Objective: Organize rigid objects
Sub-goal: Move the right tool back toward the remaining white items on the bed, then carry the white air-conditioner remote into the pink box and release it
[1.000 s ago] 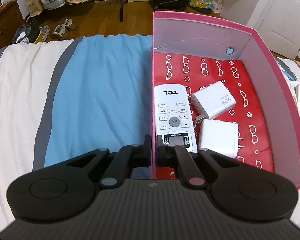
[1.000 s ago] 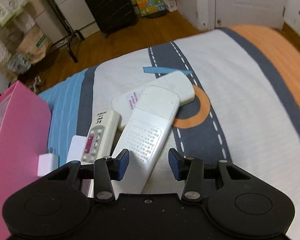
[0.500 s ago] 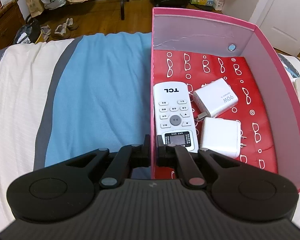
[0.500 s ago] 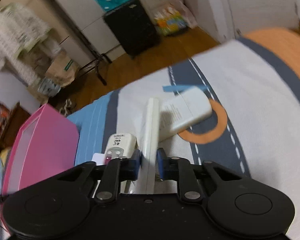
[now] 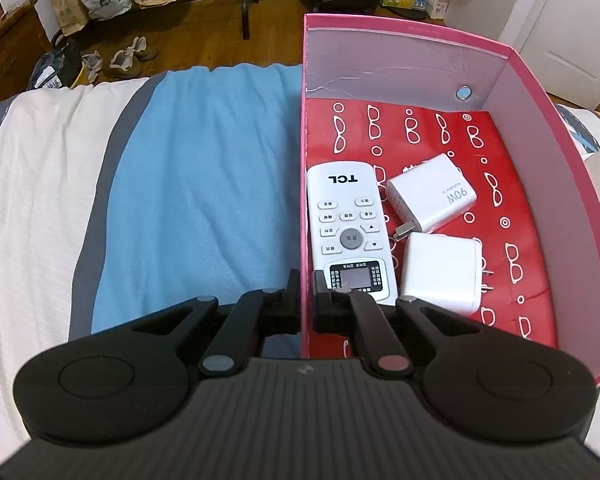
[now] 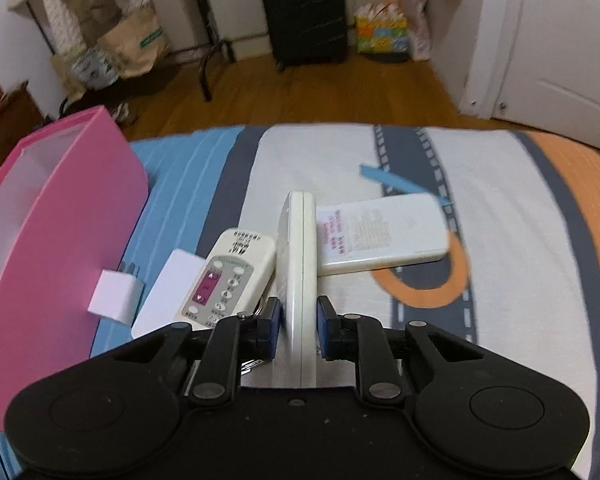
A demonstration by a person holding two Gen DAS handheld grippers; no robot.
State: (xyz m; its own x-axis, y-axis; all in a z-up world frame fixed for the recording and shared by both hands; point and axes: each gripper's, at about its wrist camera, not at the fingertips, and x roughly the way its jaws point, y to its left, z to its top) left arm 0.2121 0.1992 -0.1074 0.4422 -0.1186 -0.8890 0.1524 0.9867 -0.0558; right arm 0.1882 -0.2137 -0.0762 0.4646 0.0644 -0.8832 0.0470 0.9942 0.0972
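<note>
My right gripper (image 6: 297, 322) has a long cream remote (image 6: 299, 264) standing on its edge between the jaws, pads against both flat faces though the jaws are easing apart a touch; its near end is hidden under my own body. My left gripper (image 5: 306, 304) is clamped on the near left wall of the pink box (image 5: 540, 128), one jaw outside, one inside. Just beyond, on the box's red glasses-print floor, lies a white TCL remote (image 5: 350, 236) with two white chargers (image 5: 436, 220) beside it, touching. On the bed (image 6: 520, 260), left of my held remote, rest a smaller grey-faced remote (image 6: 230, 276), a flat white block (image 6: 172, 292) and a small white plug (image 6: 114, 294) by the box's outer wall; a second cream remote (image 6: 380, 234) lies face down to the right. A second ago the held remote lay flat across that one, between open jaws; now it is gripped, rolled upright and lifted. The right view is motion-blurred, so the labels are unreadable.
</note>
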